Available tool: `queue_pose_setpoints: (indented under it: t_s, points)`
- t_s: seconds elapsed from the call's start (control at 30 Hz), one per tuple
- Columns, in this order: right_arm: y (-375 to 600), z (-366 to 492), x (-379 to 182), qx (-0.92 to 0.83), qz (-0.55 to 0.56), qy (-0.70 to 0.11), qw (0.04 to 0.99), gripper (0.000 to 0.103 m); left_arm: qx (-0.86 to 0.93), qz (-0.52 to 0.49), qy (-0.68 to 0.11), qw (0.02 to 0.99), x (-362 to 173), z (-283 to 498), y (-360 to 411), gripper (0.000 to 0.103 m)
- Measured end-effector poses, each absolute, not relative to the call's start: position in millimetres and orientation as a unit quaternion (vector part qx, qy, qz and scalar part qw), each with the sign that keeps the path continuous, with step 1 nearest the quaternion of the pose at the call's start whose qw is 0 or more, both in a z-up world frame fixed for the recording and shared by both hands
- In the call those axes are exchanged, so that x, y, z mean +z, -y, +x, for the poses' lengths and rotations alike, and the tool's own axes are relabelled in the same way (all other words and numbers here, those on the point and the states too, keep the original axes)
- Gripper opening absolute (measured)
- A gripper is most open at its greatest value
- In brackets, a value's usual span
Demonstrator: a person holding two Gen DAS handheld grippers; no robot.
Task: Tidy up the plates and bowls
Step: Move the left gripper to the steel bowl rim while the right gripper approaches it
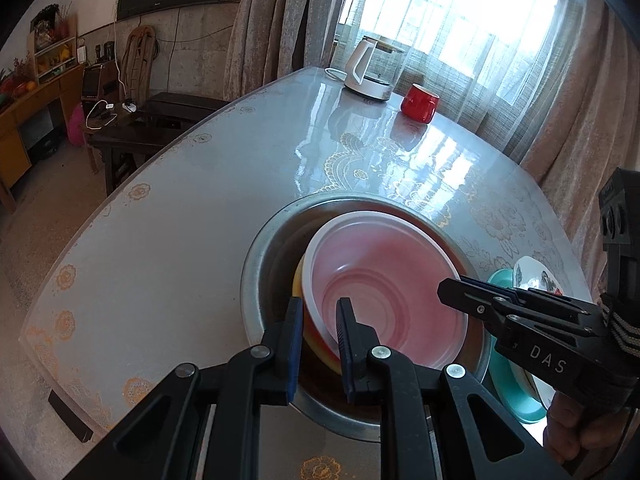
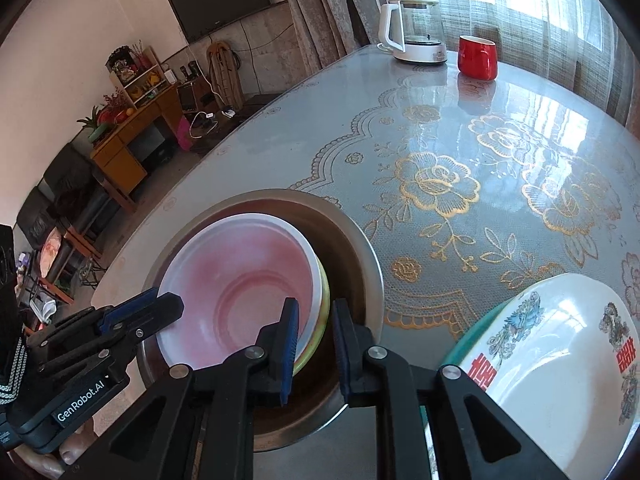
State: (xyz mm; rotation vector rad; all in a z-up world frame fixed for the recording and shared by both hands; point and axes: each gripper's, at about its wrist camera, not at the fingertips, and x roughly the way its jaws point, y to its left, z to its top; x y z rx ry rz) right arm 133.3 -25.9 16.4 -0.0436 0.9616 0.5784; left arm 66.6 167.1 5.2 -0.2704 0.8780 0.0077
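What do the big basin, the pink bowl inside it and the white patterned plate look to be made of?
Basin: metal, likely stainless steel, with a dull grey sheen and thin rolled rim.
Pink bowl: probably plastic, thin-walled, slightly translucent, with moulded rings.
Patterned plate: glazed ceramic or melamine; glossy white with printed decoration, so it stays open.

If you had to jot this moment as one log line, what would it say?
pink bowl nested in steel basin | left gripper open astride its rim | right gripper open astride rim | plates beside
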Motion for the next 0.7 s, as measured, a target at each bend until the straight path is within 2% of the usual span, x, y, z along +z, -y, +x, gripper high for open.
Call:
queue_pose_setpoints:
  t_s: [0.13,0.37,0.7]
  points:
    - [22,125,20,0.274,-0.049,-0.444,0.852,0.012,0.001,-0.126,-0.422,0.898,5,66,-167,0.017]
    - [28,129,19,0.269,-0.029,-0.454,0.849,0.012,0.001,-0.127,-0.424,0.897,5,67,-166,0.017]
    - [35,127,19,0.27,0.004,-0.454,0.849,0.02,0.016,-0.124,-0.421,0.898,8,62,-166,0.017]
